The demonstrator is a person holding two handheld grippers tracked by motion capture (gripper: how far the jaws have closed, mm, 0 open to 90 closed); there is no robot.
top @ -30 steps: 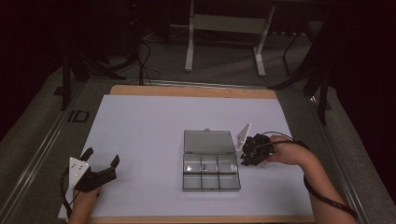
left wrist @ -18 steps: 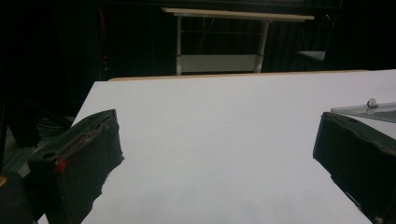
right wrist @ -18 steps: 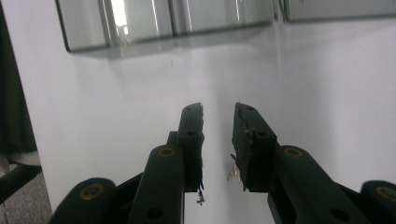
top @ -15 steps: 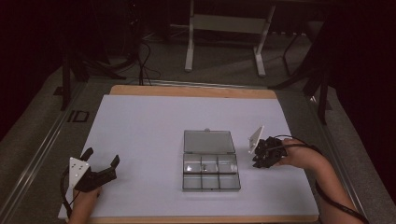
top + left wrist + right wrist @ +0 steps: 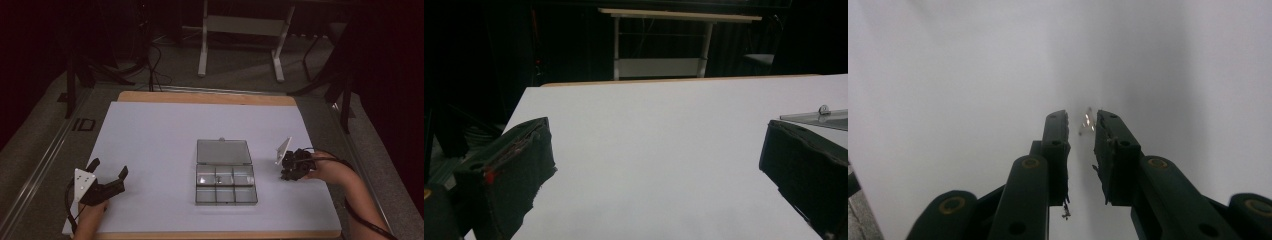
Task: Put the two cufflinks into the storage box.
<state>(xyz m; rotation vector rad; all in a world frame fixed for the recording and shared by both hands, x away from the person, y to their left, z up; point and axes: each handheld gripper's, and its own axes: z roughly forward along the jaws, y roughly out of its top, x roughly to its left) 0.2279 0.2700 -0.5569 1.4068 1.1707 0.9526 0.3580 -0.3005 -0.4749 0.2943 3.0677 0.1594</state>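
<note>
Right gripper [image 5: 289, 167] nearly closed over tiny glinting bits [image 5: 1087, 121], right of box [image 5: 225, 172].

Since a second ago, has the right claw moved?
Yes. In the high view the right claw has drifted right, away from the clear box, toward the table's right edge; the box has stayed put.

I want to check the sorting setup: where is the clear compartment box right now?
In the high view the clear compartment box lies open near the middle of the white table, slightly toward the person's edge, between the left gripper and the right gripper, nearer the right one.
</note>
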